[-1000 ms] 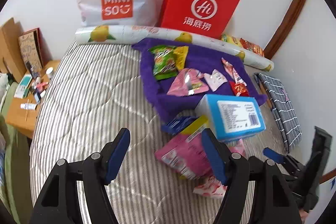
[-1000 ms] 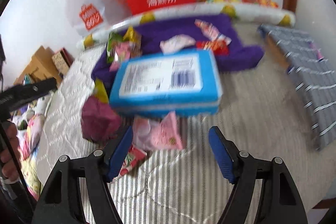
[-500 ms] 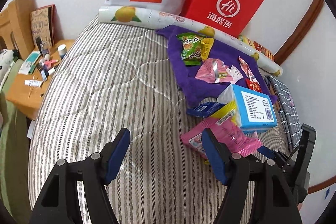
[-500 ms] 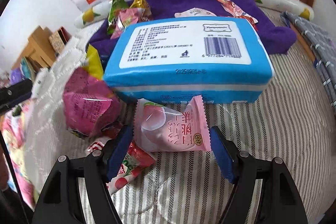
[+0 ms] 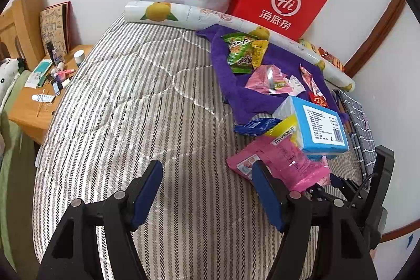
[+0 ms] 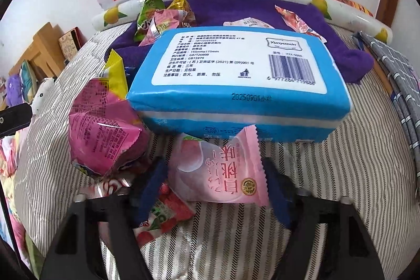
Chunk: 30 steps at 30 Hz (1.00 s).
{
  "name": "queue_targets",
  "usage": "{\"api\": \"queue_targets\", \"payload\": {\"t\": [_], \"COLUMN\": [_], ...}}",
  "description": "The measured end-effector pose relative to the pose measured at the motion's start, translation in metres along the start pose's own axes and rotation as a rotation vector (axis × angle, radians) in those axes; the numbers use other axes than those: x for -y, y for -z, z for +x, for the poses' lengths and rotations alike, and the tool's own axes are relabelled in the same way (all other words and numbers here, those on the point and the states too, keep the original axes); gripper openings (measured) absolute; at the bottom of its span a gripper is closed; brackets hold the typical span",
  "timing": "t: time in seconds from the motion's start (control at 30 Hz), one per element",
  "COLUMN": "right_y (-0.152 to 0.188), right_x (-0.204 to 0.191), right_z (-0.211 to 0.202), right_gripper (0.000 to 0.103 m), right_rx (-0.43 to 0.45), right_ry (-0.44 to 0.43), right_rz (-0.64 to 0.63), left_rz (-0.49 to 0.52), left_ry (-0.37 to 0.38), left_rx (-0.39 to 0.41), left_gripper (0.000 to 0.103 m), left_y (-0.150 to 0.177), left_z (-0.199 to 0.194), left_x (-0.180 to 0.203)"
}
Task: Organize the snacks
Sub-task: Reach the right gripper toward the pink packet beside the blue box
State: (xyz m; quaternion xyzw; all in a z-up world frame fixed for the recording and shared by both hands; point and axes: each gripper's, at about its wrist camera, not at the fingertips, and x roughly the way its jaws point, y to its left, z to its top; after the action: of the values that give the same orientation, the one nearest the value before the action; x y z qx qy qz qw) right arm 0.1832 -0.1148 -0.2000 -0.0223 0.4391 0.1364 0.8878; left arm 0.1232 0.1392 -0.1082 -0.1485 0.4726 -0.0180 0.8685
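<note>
Striped bedding covers the bed (image 5: pixel 136 106) where we are working, with two shopping bags propped against the wall behind it and a purple cloth (image 5: pixel 236 93) holding some snacks already. Our right gripper (image 6: pixel 214 184) sits low over the bedding, its jaws spread wide and straddling a pale pink peach packet (image 6: pixel 218 172), one blue pad on either side of it. The packet lies directly ahead, leaning against the front of a blue tissue pack (image 6: pixel 236 80), with its wider span running roughly across the jaw gap, so we judge a straight squeeze would catch it by its side edges. A crumpled magenta bag (image 6: pixel 102 133) sits just to the left and a red-and-green wrapper (image 6: pixel 162 217) lies partly under the left pad, near enough to be pinched along with it. Our left gripper (image 5: pixel 207 190) hangs released above bare bedding, well to the left of the pile, so the right one is plainly nearer.
</note>
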Motion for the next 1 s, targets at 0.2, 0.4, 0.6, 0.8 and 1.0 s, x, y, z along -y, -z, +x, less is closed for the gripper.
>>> {"api": "queue_targets", "payload": {"t": [0.2, 0.4, 0.6, 0.8, 1.0], "right_y": [0.005, 0.012, 0.020, 0.019, 0.014], "right_x": [0.024, 0.045, 0.057, 0.060, 0.054], "right_z": [-0.014, -0.031, -0.032, -0.032, -0.021], "right_gripper": [0.061, 0.044, 0.046, 0.061, 0.067], "right_rx": [0.003, 0.013, -0.001, 0.002, -0.020], "right_ry": [-0.039, -0.052, -0.070, -0.104, -0.117], "right_rz": [0.056, 0.095, 0.095, 0.109, 0.131], "left_rz": [0.024, 0.014, -0.033, -0.122, -0.150], "left_ry": [0.030, 0.124, 0.169, 0.216, 0.209], "left_rx": [-0.005, -0.033, -0.070, -0.096, -0.095], "left_gripper": [0.068, 0.069, 0.069, 0.069, 0.069], "left_y": [0.003, 0.004, 0.003, -0.001, -0.004], "left_z": [0.003, 0.018, 0.038, 0.055, 0.065], "left_x": [0.016, 0.039, 0.051, 0.049, 0.048]}}
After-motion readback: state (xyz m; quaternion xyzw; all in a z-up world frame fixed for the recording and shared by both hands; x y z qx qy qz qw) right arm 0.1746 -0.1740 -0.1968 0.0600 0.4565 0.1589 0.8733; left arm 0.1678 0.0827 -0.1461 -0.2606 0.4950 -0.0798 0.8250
